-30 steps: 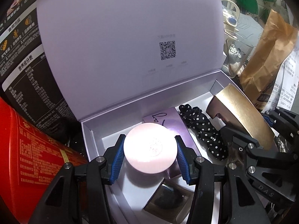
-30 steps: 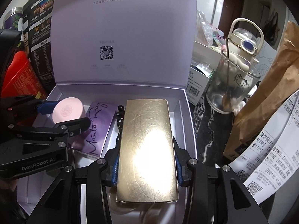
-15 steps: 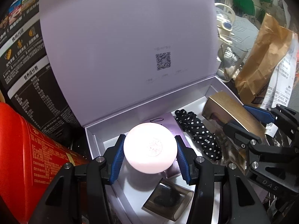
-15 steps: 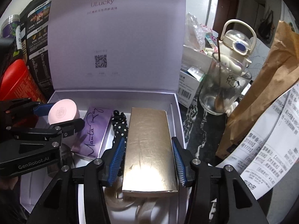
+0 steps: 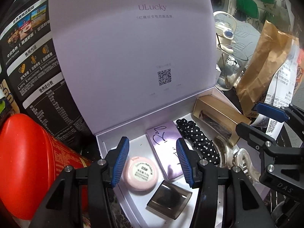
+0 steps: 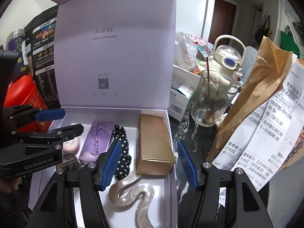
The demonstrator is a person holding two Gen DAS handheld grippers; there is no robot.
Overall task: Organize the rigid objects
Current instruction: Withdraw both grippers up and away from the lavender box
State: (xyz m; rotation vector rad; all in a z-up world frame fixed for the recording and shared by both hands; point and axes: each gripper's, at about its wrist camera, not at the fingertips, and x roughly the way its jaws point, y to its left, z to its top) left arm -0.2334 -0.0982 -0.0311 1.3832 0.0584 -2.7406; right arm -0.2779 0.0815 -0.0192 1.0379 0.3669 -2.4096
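— Where do our claws stand?

— Our left claw (image 5: 153, 160) is spread and empty; the pink round compact (image 5: 140, 173) lies label-up on the box (image 6: 172, 138) floor beneath it, near the box's left wall, clear of both pads. Our right claw (image 6: 150, 164) has just been opening; its jaws are wide, and the gold carton (image 6: 154, 145) lies flat below and between them, untouched, along the box's right wall.

— And around those?

— Between the compact and the carton we see the purple palette (image 6: 97, 141) and the dotted scrunchie (image 6: 121, 155). A pearly hair clip (image 6: 133, 191) lies at the front edge. A glass (image 6: 210, 102) stands on the desk right of the box.
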